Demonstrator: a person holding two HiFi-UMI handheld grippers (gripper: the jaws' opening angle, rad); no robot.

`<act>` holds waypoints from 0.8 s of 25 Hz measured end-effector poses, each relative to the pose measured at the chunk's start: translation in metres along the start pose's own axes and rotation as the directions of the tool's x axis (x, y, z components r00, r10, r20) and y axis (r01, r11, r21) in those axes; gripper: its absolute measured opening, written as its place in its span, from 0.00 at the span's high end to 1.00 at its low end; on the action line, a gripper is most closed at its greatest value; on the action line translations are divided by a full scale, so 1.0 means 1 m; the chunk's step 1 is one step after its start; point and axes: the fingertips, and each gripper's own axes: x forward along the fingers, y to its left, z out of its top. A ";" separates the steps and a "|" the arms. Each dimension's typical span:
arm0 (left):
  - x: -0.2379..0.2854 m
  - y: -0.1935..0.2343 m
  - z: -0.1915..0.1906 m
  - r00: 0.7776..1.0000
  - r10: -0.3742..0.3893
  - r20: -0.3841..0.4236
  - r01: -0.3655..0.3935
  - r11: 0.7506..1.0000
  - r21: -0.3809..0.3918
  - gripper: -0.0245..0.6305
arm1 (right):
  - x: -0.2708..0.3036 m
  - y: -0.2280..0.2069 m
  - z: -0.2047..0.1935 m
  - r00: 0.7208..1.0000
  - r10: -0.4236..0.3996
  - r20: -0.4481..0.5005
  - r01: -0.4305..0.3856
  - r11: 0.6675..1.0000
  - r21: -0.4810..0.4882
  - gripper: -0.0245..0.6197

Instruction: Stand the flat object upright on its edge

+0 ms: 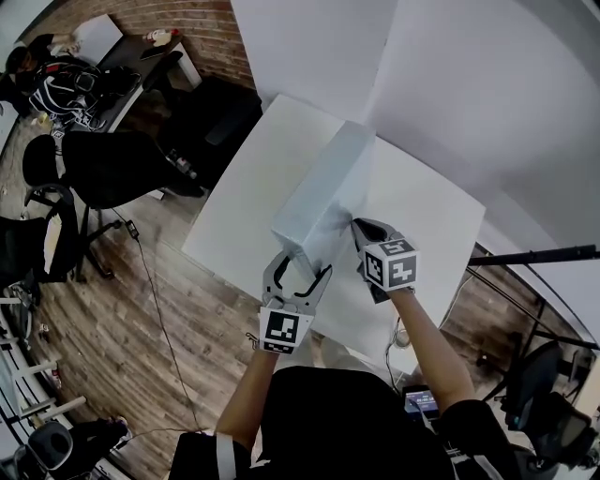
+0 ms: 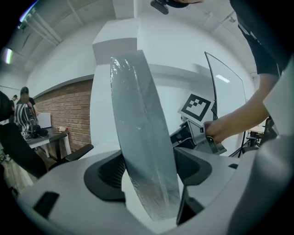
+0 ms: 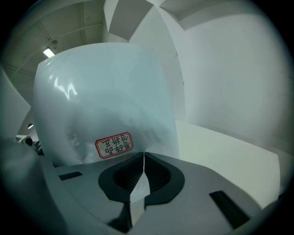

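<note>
Wood flooring (image 1: 122,319) and a brick wall (image 1: 202,28) are seen at the left of the head view, with black office chairs (image 1: 112,164) parked beside a cluttered desk (image 1: 103,66). White panels (image 1: 450,84) are set up behind a white bench (image 1: 244,187), which fills the middle of that view.

Over the bench a slab (image 1: 323,202) is held raised on its long edge, leaning slightly. It is wide, flat, grey and wrapped in clear film. Whether its lower edge touches the bench cannot be told.

The slab's near end is grasped across its thickness by the left hand-held gripper (image 1: 302,265). In the left gripper view the slab is seen edge-on between the two dark pads, with one pad laid against each face.

The right hand-held gripper (image 1: 361,230) is placed just beside the left one, at the slab's right face near the same end. Its jaws are clenched together, and a thin fold of the slab's film is pinched in the seam between them.

A small red-bordered label (image 3: 114,145) with printed characters is stuck on the wrapped face, just above the right jaws.
</note>
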 end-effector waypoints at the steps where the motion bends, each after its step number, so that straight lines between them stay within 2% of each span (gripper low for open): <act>1: 0.001 -0.001 -0.002 1.000 -0.003 -0.007 0.003 1.000 0.007 0.45 | 0.001 -0.002 -0.001 1.000 -0.002 -0.001 0.002 1.000 0.006 0.90; 14: 0.025 -0.008 -0.015 0.996 -0.065 -0.058 0.068 0.996 0.050 0.48 | 0.019 -0.017 0.003 1.000 -0.022 -0.009 0.022 0.999 0.037 0.90; 20: 0.039 -0.008 -0.039 0.992 -0.072 -0.107 0.074 0.997 0.007 0.50 | 0.028 -0.026 0.010 1.000 -0.027 -0.011 0.027 0.998 0.054 0.90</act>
